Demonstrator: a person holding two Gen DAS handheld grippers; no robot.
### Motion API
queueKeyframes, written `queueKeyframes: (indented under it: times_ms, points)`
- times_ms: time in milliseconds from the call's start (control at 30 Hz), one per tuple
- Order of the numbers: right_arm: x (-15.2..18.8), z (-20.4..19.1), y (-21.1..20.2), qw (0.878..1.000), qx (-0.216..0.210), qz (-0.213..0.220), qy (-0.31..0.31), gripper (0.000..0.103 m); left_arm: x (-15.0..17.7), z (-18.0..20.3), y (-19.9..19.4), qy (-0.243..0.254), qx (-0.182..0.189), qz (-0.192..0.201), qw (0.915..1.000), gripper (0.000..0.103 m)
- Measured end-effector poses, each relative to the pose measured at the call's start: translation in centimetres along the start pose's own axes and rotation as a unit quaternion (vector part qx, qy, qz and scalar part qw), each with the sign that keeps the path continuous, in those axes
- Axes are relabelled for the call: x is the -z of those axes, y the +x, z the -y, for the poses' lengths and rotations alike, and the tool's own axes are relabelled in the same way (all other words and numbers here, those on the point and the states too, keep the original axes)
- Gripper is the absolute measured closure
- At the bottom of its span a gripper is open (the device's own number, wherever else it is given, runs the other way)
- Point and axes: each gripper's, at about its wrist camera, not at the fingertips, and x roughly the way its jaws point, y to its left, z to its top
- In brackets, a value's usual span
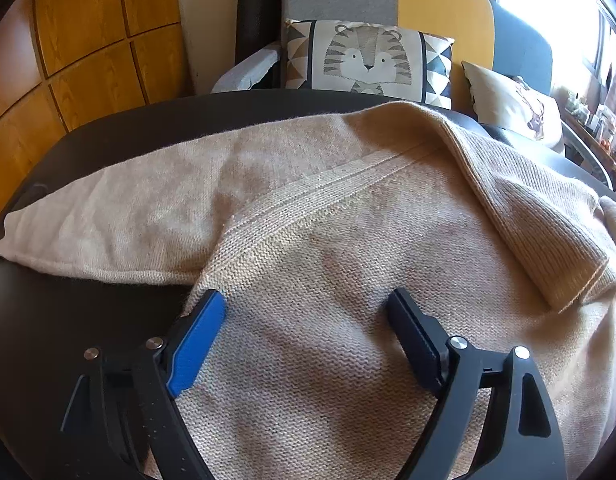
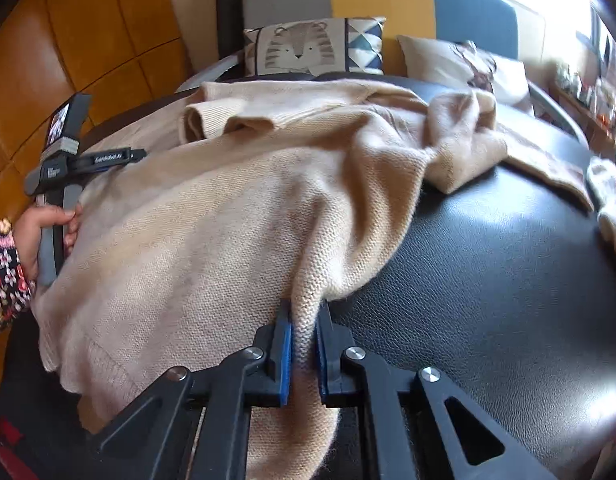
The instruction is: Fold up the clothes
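Right wrist view: your right gripper (image 2: 303, 344) is pinching the sweater (image 2: 211, 216) edge, probably for folding; your left gripper (image 1: 308, 316) is hovering spread, pinning nothing.

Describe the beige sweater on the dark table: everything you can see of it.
The sweater is a beige knit, soft and slightly fuzzy, with a ribbed hem and seam lines. It lies spread but rumpled over the dark table, one sleeve stretched flat, another part bunched at the far side. The right tongs are shut on a fold of its edge; the left tongs stand open over its body.
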Motion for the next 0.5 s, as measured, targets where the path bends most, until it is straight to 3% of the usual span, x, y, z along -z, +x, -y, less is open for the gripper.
queueKeyframes:
  times_ms: [267, 500]
  points:
    - [2.1, 5.5, -1.6, 0.996, -0.005, -0.007, 0.086, 0.096, 1.4, -0.7, -0.9, -0.014, -0.013, -0.005, 0.9998, 0.013]
    - [2.6, 5.7, -1.9, 0.997, 0.004, -0.008, 0.074, 0.094, 2.5, -0.5, -1.6, -0.019, -0.030, -0.013, 0.9993, 0.012]
